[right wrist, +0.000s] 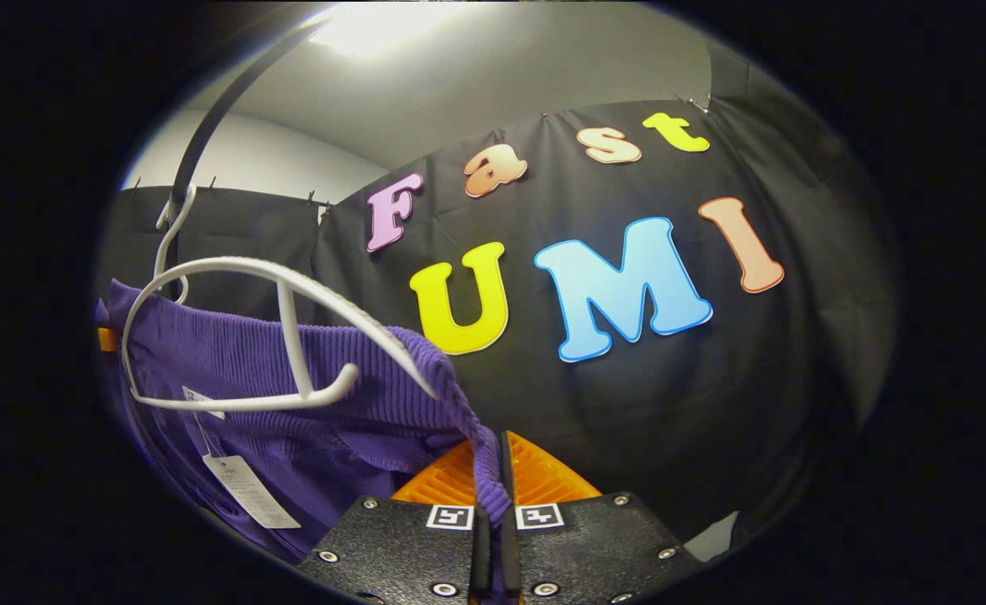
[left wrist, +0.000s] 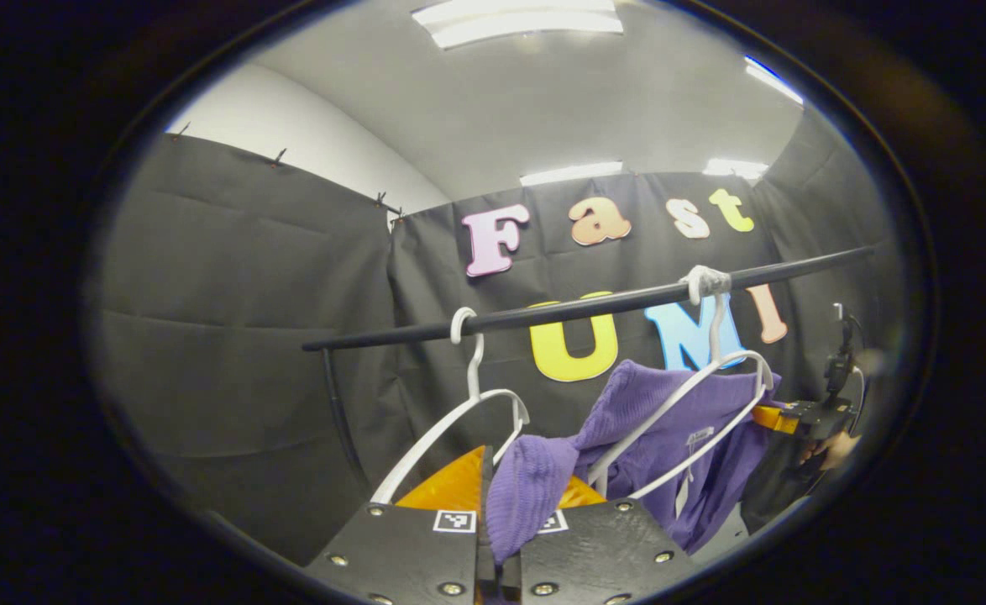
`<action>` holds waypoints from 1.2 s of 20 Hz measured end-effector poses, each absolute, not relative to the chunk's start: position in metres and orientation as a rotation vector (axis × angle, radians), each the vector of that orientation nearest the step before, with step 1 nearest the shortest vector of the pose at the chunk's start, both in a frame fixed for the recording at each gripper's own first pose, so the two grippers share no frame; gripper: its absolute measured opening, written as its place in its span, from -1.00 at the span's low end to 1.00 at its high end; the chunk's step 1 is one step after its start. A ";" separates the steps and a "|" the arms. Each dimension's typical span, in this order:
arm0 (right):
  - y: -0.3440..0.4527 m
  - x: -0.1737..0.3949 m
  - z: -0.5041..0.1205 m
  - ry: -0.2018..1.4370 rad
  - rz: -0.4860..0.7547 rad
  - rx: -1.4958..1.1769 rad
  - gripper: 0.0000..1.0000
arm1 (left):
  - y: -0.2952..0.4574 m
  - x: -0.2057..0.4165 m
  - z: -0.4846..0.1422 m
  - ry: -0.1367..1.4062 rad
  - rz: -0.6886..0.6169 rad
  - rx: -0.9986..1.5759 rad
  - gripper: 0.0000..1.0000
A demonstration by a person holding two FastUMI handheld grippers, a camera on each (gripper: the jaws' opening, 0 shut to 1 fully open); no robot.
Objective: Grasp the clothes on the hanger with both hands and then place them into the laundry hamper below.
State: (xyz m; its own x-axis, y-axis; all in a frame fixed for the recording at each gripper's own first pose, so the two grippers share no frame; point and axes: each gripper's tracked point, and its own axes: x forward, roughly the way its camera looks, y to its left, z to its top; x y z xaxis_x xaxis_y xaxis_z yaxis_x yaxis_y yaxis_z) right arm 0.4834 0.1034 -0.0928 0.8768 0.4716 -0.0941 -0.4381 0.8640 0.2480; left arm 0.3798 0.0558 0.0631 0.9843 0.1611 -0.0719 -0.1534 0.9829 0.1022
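A fold of the purple garment [left wrist: 535, 487] is pinched between the closed fingers of the left gripper [left wrist: 497, 479]. Its opposite edge is clamped by the right gripper [right wrist: 493, 470]. Beyond, it is draped beside a white hanger [left wrist: 686, 395] on the black rail [left wrist: 585, 309].

Around you, the booth's black cloth wall [left wrist: 233, 336] hangs in broad creases, held along its top edge by small clips [left wrist: 279, 156]. Above the cloth you have a pale wall [left wrist: 291, 126] and a grey ceiling [left wrist: 543, 101] with lit light panels [left wrist: 518, 18] (one further panel [left wrist: 571, 173] sits just above the cloth's top edge). In the right gripper view the ceiling [right wrist: 476, 76] carries a bright glare [right wrist: 367, 25].
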 end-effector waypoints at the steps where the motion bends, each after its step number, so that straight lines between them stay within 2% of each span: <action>1: 0.105 0.480 -0.098 0.161 0.481 0.214 -0.92 | 0.058 0.378 0.061 0.081 0.161 0.095 -1.00; 7: 0.114 0.456 -0.124 0.211 0.500 0.163 -0.92 | 0.072 0.358 0.036 0.115 0.183 0.051 -1.00; 13: 0.115 0.408 -0.129 0.209 0.502 0.093 -0.92 | 0.083 0.318 0.009 0.153 0.209 0.025 -1.00; 19: 0.101 0.360 -0.119 0.209 0.463 0.094 -0.92 | 0.088 0.288 0.001 0.147 0.178 -0.021 -1.00; 24: 0.095 0.312 -0.087 0.185 0.440 0.117 -0.92 | 0.086 0.254 0.009 0.118 0.141 -0.056 -1.00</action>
State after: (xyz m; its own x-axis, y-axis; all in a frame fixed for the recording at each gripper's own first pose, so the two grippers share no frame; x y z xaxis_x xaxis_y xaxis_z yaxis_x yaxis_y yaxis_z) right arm 0.3116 0.0952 -0.0869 0.8884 0.4331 -0.1522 -0.4118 0.8984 0.1526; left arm 0.2540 0.0865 0.0085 0.9832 0.1364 -0.1210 -0.1430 0.9886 -0.0478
